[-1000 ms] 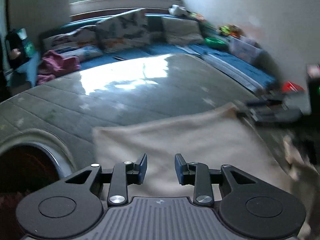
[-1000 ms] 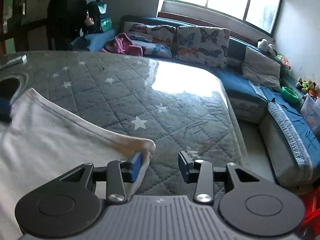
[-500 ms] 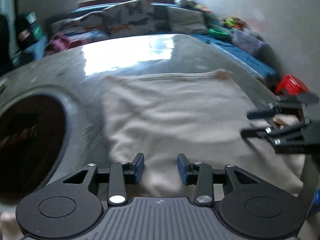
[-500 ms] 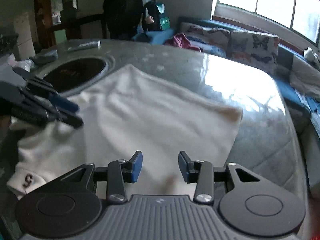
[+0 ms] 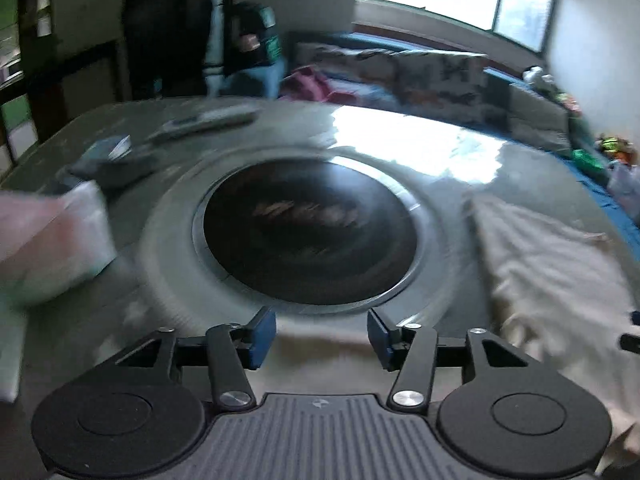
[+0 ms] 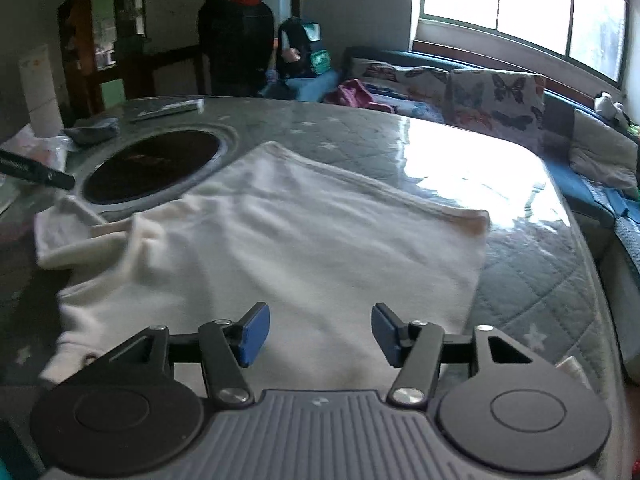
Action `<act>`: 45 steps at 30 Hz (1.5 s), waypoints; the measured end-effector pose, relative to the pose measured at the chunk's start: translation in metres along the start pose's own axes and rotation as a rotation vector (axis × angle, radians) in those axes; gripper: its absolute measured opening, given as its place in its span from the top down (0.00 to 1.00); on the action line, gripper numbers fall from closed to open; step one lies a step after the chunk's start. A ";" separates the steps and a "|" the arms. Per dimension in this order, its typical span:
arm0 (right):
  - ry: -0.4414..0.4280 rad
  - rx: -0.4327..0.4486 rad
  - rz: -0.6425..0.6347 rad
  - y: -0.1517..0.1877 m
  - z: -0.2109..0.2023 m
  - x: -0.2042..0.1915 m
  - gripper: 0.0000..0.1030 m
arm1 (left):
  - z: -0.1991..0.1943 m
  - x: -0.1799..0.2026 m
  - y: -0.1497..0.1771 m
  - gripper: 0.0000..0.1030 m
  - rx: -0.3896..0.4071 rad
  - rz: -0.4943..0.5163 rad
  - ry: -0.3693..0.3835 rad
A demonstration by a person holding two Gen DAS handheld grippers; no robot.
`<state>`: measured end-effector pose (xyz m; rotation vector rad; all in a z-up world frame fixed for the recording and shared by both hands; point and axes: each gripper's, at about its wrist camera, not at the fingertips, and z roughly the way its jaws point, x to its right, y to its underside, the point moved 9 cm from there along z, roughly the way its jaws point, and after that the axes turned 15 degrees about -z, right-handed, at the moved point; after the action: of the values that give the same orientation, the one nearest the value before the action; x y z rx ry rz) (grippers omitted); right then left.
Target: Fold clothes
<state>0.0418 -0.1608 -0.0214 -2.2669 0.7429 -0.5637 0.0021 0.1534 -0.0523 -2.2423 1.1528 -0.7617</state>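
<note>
Right wrist view shows the cream garment (image 6: 304, 240) spread flat on the quilted worktop (image 6: 532, 280), lying directly ahead of the right tool (image 6: 320, 334) from 10 to 1 o'clock, with cloth running under the fingers. Its long axis appears to run from the near edge toward 12 o'clock, the far hem ending just beside the dark round inset (image 6: 154, 170). A loose sleeve (image 6: 76, 236) sticks out at 9 o'clock, rumpled and partly folded on itself. The right tool stands open, jaws well apart, gripping nothing. Left wrist view is blurred; the left tool (image 5: 322, 334) is likewise open and empty, aimed at the round inset (image 5: 310, 232), with the garment (image 5: 552, 272) off at 2 to 3 o'clock and a strip of cloth under its jaws. Judgement: the sleeve lies on the left tool's side, so the left tool is the nearer for tucking it in, while the right tool is nearer the straight side edge at 3 o'clock. The sleeve's rumple may hamper a clean pinch.
</note>
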 end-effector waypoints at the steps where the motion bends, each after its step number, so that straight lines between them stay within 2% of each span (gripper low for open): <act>1: -0.010 -0.001 -0.007 0.001 0.000 -0.005 0.44 | 0.000 -0.007 0.004 0.44 -0.002 -0.001 -0.015; 8: -0.027 -0.022 -0.022 0.008 0.004 -0.023 0.42 | 0.017 -0.015 0.020 0.42 -0.035 -0.024 -0.043; 12: -0.028 -0.021 -0.027 0.009 0.002 -0.026 0.39 | 0.020 -0.014 0.020 0.44 -0.020 -0.016 -0.047; 14: -0.026 -0.022 -0.026 0.010 0.002 -0.027 0.39 | 0.020 -0.013 0.021 0.56 -0.006 0.011 -0.048; 16: -0.024 -0.022 -0.022 0.010 0.002 -0.027 0.38 | 0.019 -0.012 0.022 0.75 -0.004 0.014 -0.035; 19: -0.020 -0.023 -0.018 0.011 0.002 -0.027 0.38 | 0.018 -0.011 0.019 0.86 -0.005 -0.006 -0.017; 23: -0.015 -0.025 -0.019 0.011 0.002 -0.027 0.37 | 0.013 -0.013 0.003 0.87 0.032 -0.014 -0.028; 30: -0.003 -0.027 -0.020 0.011 0.003 -0.028 0.34 | 0.011 -0.014 -0.054 0.88 0.148 0.016 -0.051; 32: 0.004 -0.028 -0.024 0.012 0.003 -0.029 0.32 | 0.016 -0.009 -0.062 0.88 0.153 0.031 -0.045; 38: 0.012 -0.031 -0.033 0.010 0.002 -0.031 0.31 | 0.024 0.005 -0.053 0.88 0.109 0.052 -0.014; 45: 0.011 -0.017 -0.037 0.008 -0.002 -0.035 0.31 | -0.003 0.022 -0.053 0.88 0.124 0.064 0.040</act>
<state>0.0118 -0.1446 -0.0324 -2.2989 0.7149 -0.5898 0.0407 0.1618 -0.0099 -2.0879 1.1572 -0.8319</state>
